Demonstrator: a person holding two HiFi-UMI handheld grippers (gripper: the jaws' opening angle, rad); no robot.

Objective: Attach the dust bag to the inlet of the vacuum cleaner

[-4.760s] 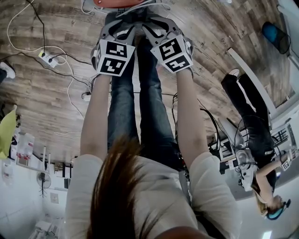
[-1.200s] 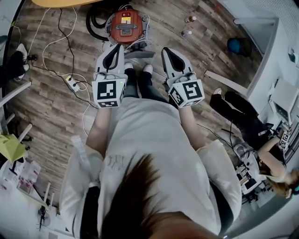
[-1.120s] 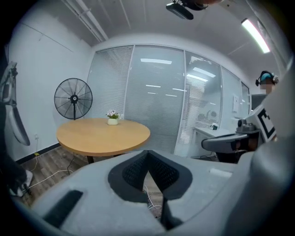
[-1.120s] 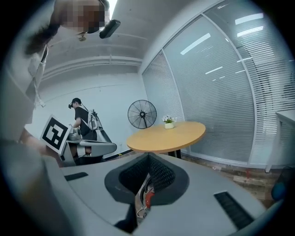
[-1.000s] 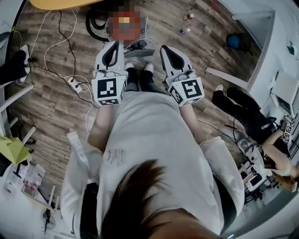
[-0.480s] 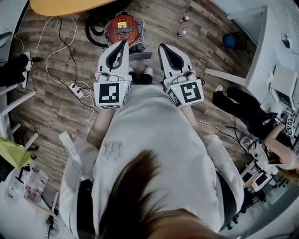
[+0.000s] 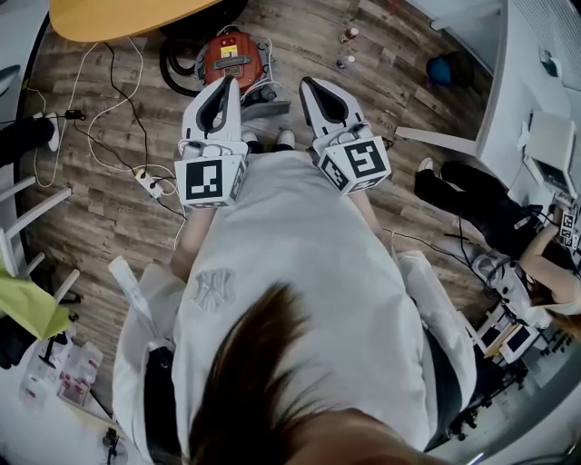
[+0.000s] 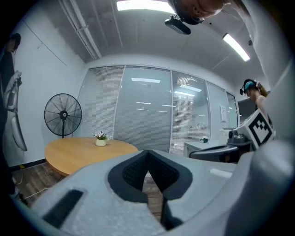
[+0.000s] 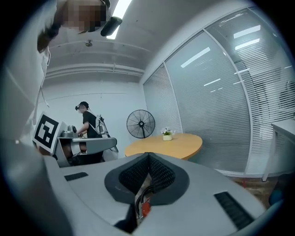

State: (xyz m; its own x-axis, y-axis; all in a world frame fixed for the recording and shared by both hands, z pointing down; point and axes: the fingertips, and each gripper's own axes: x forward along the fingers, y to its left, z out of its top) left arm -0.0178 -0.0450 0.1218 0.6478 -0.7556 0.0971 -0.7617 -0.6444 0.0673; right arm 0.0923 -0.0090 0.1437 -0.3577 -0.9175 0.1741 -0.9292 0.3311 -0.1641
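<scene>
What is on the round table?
Only a small flower pot shows on the table; the left gripper covers the table's near right part.

An interlocked NY monogram point(image 7: 211, 289) sits on the person's white shirt point(image 7: 300, 245), near left. The label on the far red vacuum cleaner point(image 7: 233, 54) is unreadable.

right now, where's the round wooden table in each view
Head view: round wooden table at the top-left edge, just beyond the vacuum cleaner.
Left gripper view: the table sits left of centre, at mid-height.
Right gripper view: the table sits right of centre.
Shared landmark: standing fan by the table's left end in both gripper views; not in the head view.
</scene>
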